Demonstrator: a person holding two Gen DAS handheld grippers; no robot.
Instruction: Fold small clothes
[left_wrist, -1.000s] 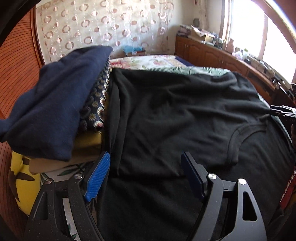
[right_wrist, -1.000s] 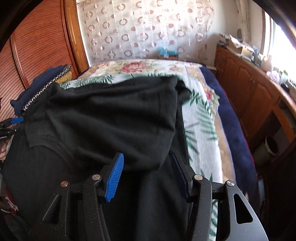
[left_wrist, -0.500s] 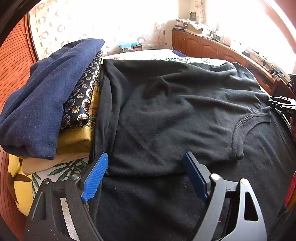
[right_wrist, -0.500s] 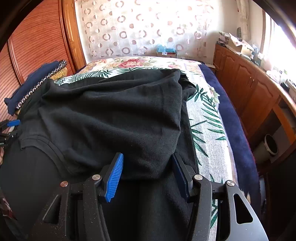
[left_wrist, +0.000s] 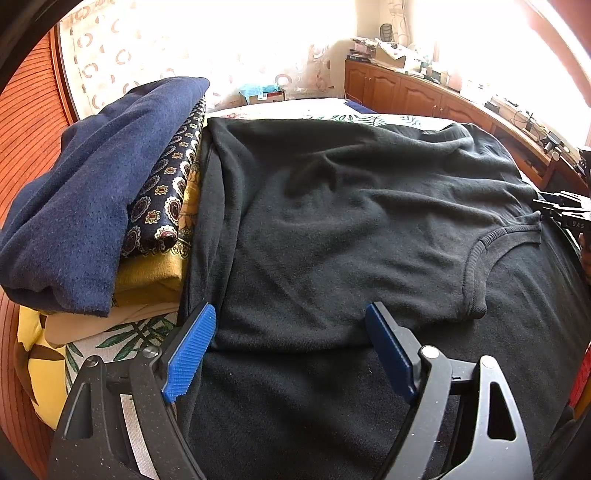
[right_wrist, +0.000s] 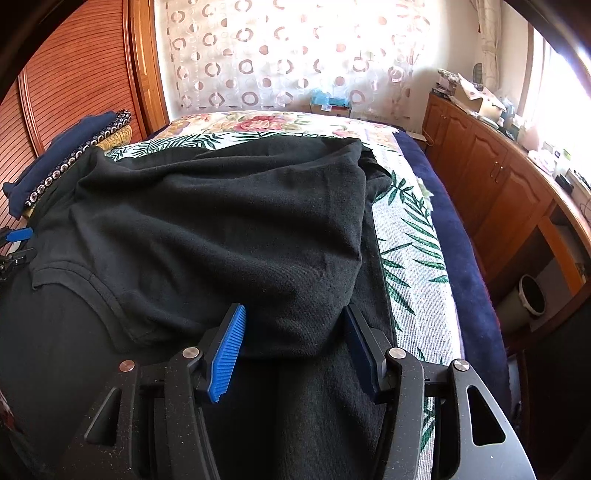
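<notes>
Since the frame a second back, both wrist views have tilted so that more of the bed shows beyond the garment; the black shirt itself lies much as it did, folded over on itself with the neckline at right in the left view. We note the left gripper with jaws spread wide (slightly wider than a second ago), straddling the near folded edge without pinching it. Right gripper has jaws partly spread; a fold of the shirt lies between the pads, but we cannot tell whether they press on it.

Shirt position: centre of the bed, near side, just right of the stack of folded clothes.

Our reading: the first fold is laid down and the left side is released. Next step is probably a re-grip for the second fold; risk is the loose top layer sliding.
</notes>
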